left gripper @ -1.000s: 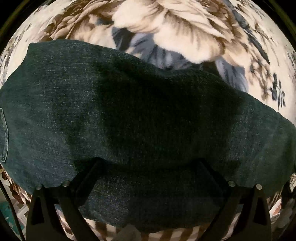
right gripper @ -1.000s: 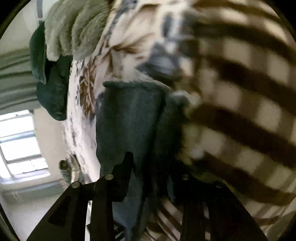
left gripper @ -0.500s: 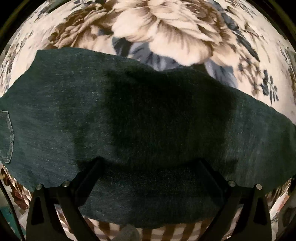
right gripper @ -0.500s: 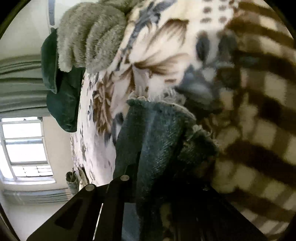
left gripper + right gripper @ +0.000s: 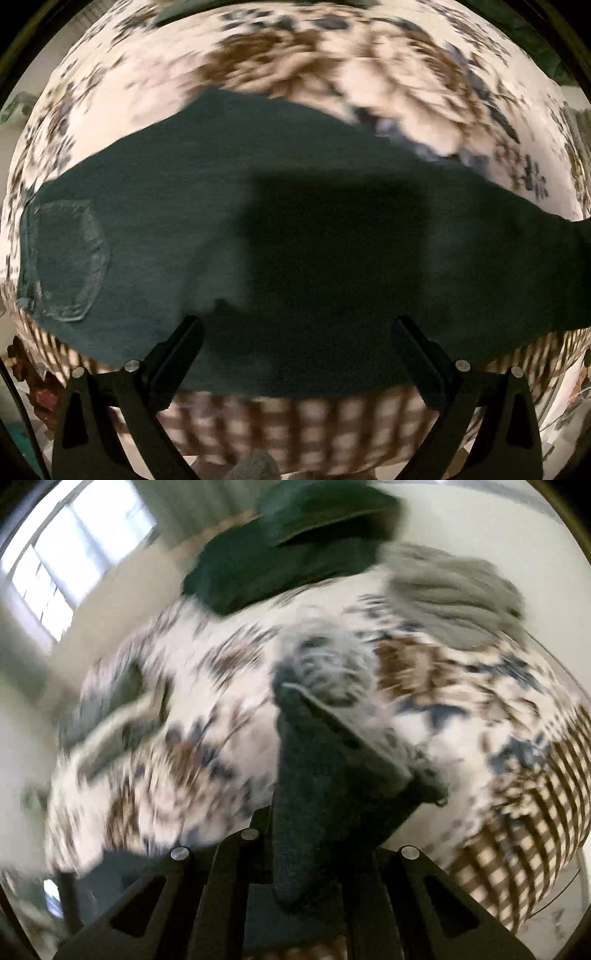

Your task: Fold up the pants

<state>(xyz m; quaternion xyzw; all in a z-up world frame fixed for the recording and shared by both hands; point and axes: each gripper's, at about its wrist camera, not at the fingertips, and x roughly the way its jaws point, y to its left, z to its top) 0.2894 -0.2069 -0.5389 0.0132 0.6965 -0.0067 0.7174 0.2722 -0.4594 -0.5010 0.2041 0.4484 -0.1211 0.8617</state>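
Note:
Dark blue denim pants (image 5: 295,236) lie flat across a floral bedspread (image 5: 332,62), with a back pocket (image 5: 66,258) at the left. My left gripper (image 5: 295,332) hovers above the pants' near edge, its jaws wide apart and empty. In the right wrist view my right gripper (image 5: 310,834) is shut on a bunched leg end of the pants (image 5: 332,768), with a frayed hem (image 5: 325,664) at the far tip, lifted above the bed. The view is blurred by motion.
A checked brown and white border (image 5: 295,424) runs along the bed's near edge. Dark green clothing (image 5: 288,554) and a grey fluffy item (image 5: 454,598) lie at the bed's far end. A window (image 5: 74,561) is at the upper left.
The left gripper has risen away from the pants, so the pocket is now in full view. The right gripper has swung round with the leg end, lifting it over the bed.

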